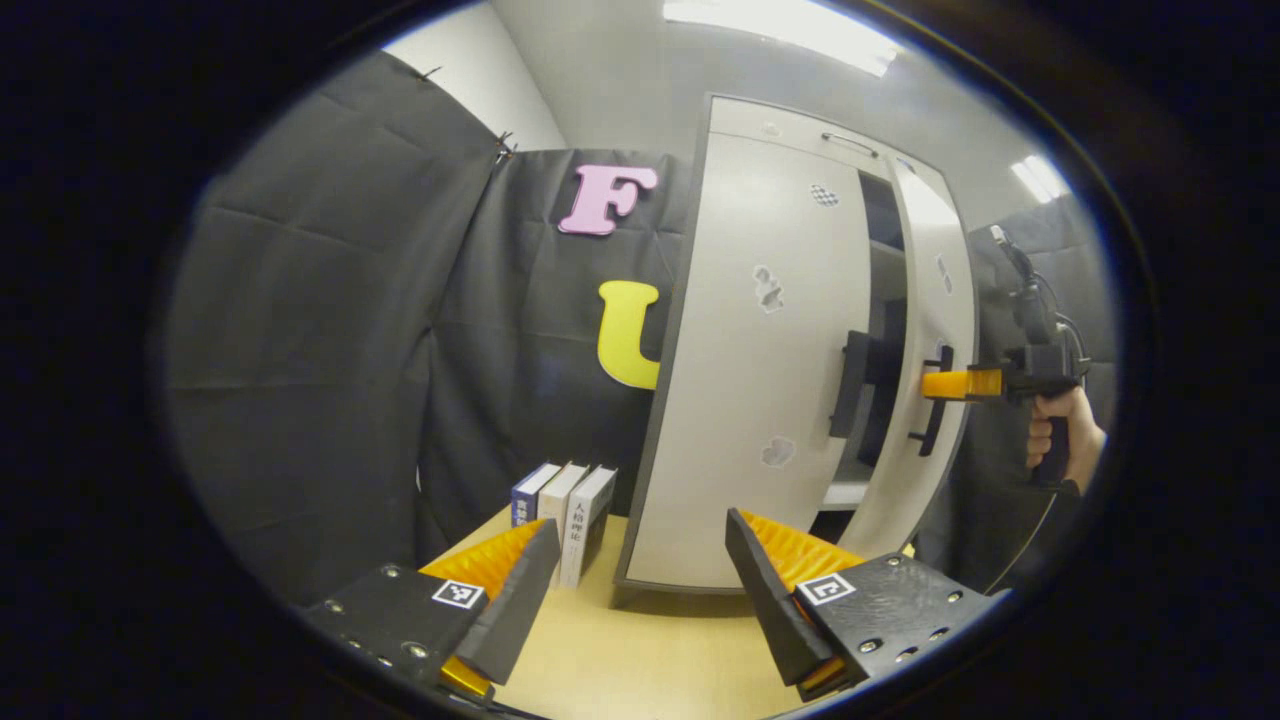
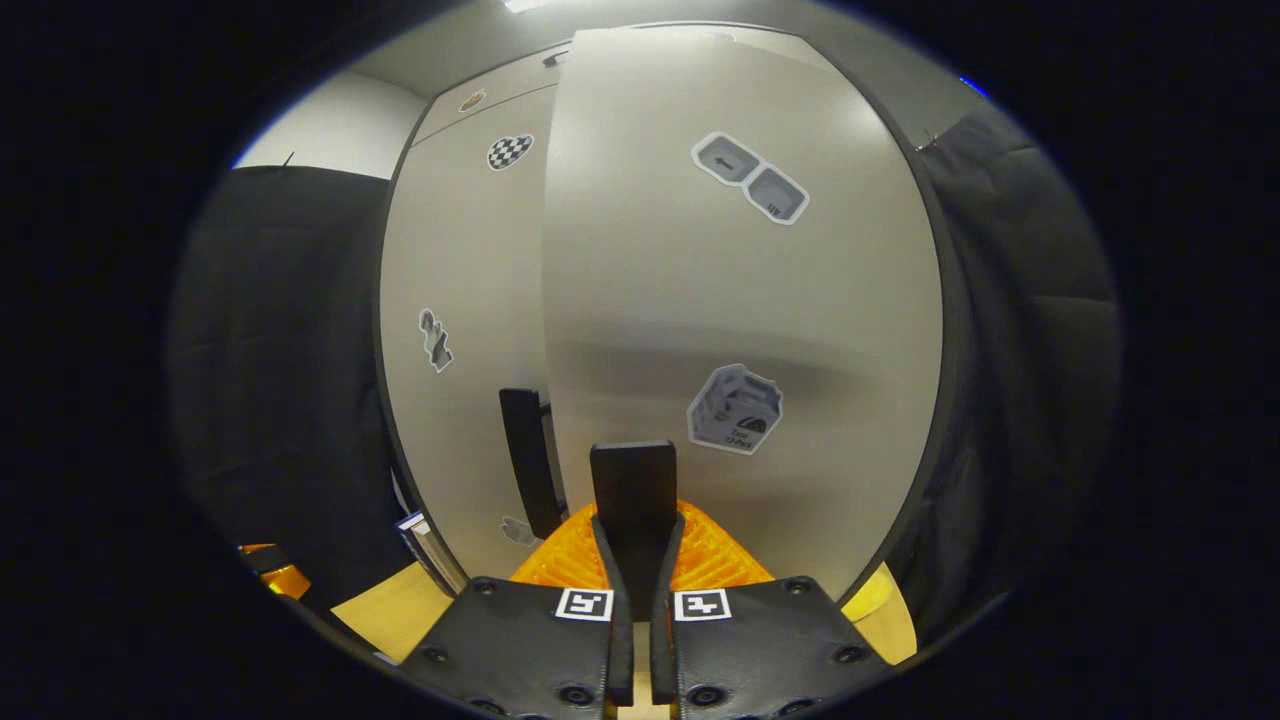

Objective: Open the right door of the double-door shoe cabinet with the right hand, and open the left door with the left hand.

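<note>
Beside cabinet, spine-lettered books

1. A staged test booth indoors: black cloth hangs as walls.
2. Office-style ceiling lights shine above.
3. A small cabinet and books stand on a wooden counter.

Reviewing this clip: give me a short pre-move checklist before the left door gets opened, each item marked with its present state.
1. Right tongs clamped on the right door handle: ok.
2. Right door swung ajar, gap showing: ok.
3. Left door closed so far: ok.
4. Left tongs open, ready to grasp: ok.
5. Left tongs at the left door handle: not ok, well short of it.
6. Books beside the cabinet clear of the left door's swing: cannot tell.
</note>
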`<state>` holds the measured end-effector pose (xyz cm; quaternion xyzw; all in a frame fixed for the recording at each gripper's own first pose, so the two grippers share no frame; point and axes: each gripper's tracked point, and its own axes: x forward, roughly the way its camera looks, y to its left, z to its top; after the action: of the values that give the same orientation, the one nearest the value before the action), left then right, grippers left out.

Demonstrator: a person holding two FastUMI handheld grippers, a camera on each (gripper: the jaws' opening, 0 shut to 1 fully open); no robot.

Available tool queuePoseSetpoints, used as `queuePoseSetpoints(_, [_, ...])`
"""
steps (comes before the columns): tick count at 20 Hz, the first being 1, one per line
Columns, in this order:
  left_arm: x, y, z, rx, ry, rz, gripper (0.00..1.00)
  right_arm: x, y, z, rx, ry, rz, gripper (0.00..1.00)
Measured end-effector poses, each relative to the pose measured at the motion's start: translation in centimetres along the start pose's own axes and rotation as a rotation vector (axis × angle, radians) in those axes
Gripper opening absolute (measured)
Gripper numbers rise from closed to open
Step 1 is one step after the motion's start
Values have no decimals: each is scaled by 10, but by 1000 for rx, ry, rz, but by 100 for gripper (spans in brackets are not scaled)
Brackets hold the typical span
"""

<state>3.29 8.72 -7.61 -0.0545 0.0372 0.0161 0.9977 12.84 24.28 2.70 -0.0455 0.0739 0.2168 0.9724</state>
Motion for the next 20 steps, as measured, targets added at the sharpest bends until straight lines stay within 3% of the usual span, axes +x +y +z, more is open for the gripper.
queuePoseSetpoints(5, [-16,-28,-3,46,7,42,97,-18,-4,-2,-7,-6,86,8])
queuePoseSetpoints(20, [-80,-110,-7,46,-12,142,98,-64,-27,-6,-13,-13,307,8])
